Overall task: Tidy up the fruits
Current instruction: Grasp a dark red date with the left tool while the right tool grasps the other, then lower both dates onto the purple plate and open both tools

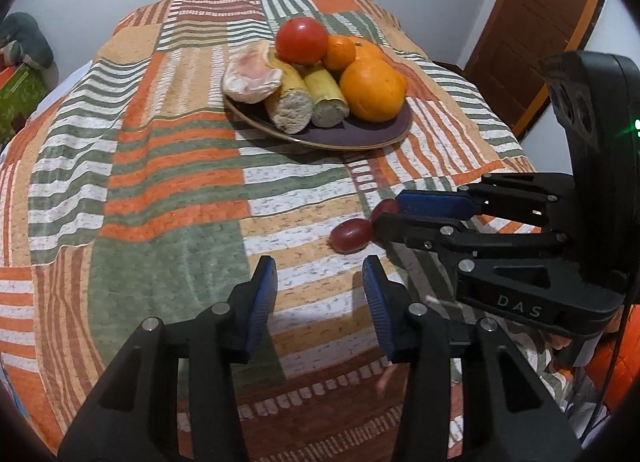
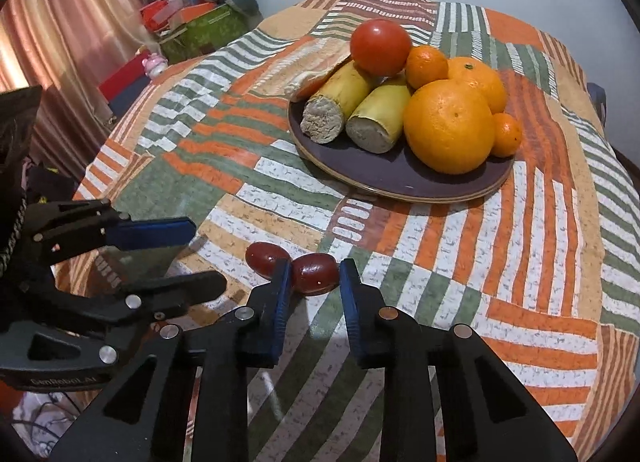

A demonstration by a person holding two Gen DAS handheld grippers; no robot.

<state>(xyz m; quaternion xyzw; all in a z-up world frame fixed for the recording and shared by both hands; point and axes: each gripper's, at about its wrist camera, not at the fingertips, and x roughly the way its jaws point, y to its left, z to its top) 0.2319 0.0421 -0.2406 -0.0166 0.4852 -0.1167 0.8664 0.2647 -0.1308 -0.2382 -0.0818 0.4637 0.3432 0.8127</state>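
Your right tool (image 2: 313,282) brackets the nearer red grape (image 2: 314,273), fingers parted, seemingly not yet pinching; left tool (image 1: 319,294) hangs unclenched, empty. Grapes: light, smooth, easily crushed; pinch gently mid-body.

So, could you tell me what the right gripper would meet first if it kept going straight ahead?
Probably the nearer red grape, already between the open right gripper fingers; the second grape sits just left.
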